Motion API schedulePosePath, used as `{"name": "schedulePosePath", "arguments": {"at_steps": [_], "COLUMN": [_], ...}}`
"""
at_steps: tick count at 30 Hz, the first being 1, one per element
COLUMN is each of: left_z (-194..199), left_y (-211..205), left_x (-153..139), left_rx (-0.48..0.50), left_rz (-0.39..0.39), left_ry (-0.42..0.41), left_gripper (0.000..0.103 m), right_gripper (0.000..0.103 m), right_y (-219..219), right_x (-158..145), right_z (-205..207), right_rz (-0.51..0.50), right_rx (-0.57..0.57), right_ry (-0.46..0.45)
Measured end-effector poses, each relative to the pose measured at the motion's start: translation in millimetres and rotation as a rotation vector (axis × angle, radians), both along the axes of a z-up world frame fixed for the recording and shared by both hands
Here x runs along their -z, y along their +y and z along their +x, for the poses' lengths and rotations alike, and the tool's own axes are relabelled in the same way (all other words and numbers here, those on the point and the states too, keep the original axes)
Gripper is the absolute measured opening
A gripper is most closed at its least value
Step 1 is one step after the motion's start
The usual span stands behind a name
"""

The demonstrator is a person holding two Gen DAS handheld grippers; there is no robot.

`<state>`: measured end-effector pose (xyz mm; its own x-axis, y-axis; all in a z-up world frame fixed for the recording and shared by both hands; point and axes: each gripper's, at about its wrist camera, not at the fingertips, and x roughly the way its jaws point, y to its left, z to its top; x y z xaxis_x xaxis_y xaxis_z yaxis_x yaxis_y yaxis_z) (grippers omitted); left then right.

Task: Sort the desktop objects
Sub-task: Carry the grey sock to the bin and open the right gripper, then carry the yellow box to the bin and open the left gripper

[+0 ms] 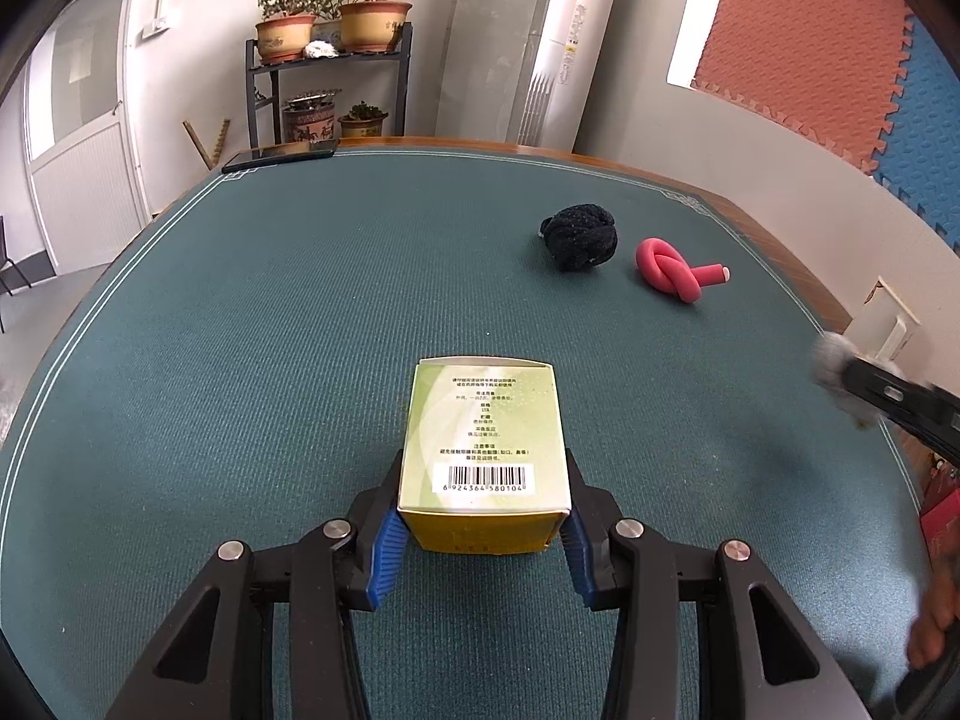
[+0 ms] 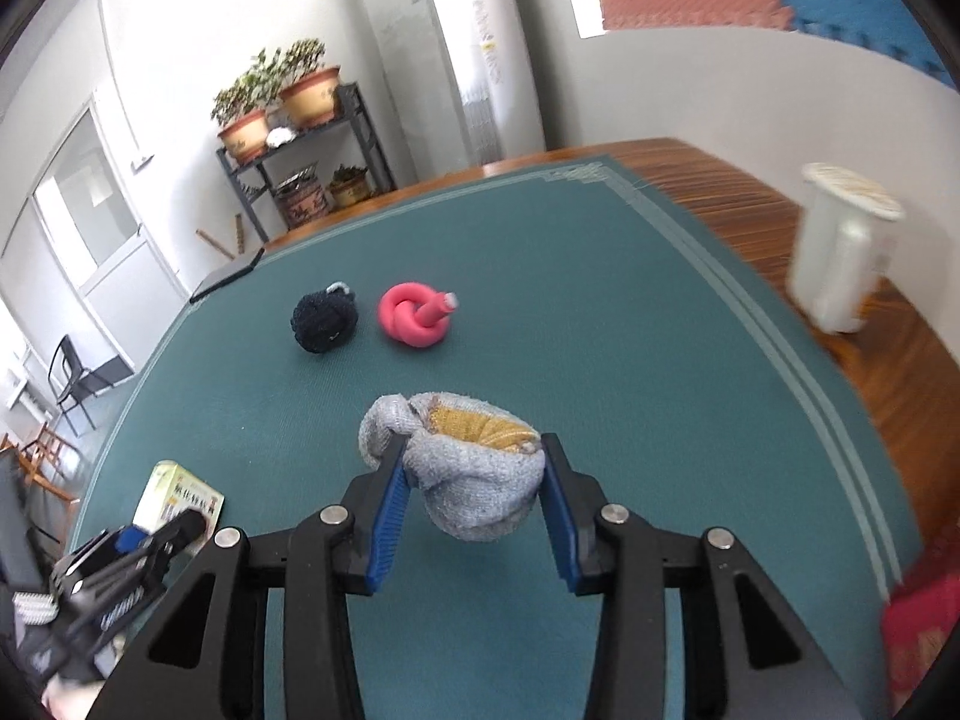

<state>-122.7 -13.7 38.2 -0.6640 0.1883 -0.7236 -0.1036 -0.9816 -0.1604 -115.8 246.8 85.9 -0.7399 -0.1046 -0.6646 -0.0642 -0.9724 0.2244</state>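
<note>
Presently the mat [image 1: 300,300] carries no sorting bin that shows, so progress looks early. Left tongs [image 1: 483,531] clamp the box [image 1: 485,438] low over the near mat. Right tongs [image 2: 474,483] pinch the grey sock [image 2: 474,480], lifted clear. Black sock [image 1: 581,238] and pink knot [image 1: 675,270] lie untouched, just beside each other, farther back.

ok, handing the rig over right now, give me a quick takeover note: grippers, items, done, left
Left hand-held gripper: shut on the green-and-yellow box, near edge of the green mat.
Right hand-held gripper: shut on the grey rolled sock, lifted off the mat.
Black sock ball and pink knotted foam tube lie side by side mid-mat, untouched.
Done: two items gripped.
Left: place both, then probably sort the other two.
</note>
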Motion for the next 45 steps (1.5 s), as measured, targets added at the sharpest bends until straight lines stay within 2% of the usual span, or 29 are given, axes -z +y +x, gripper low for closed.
{"name": "schedulePosePath", "arguments": {"at_steps": [7,12,17,23,38,43,45], "left_z": [3,9,15,21,26,27,29], "left_y": [1,6,16,23,29,32,33], "left_x": [-2,-3,-5,-6,-5,-6,-6], "left_rx": [0.004,0.02,0.046,0.062,0.074,0.082,0.087], "left_rz": [-0.004,-0.015,-0.027,-0.037,-0.041,-0.041,-0.042], "left_ry": [0.009,0.021,0.029,0.039,0.04,0.042,0.044], "left_gripper": [0.045,0.045,0.045,0.045,0.045,0.045,0.045], "right_gripper": [0.045,0.045,0.045,0.045,0.047,0.06,0.062], "right_y": [55,109,163,197,234,237,236], "right_x": [-30,-45,-51,-55,-33,-32,-34], "right_z": [78,143,204,249,272,277,278], "right_rz": [0.02,0.04,0.088,0.103,0.127,0.131,0.143], "right_rx": [0.148,0.312,0.488,0.601,0.735,0.755,0.755], "right_ry": [0.078,0.105,0.109,0.127,0.059,0.067,0.075]}}
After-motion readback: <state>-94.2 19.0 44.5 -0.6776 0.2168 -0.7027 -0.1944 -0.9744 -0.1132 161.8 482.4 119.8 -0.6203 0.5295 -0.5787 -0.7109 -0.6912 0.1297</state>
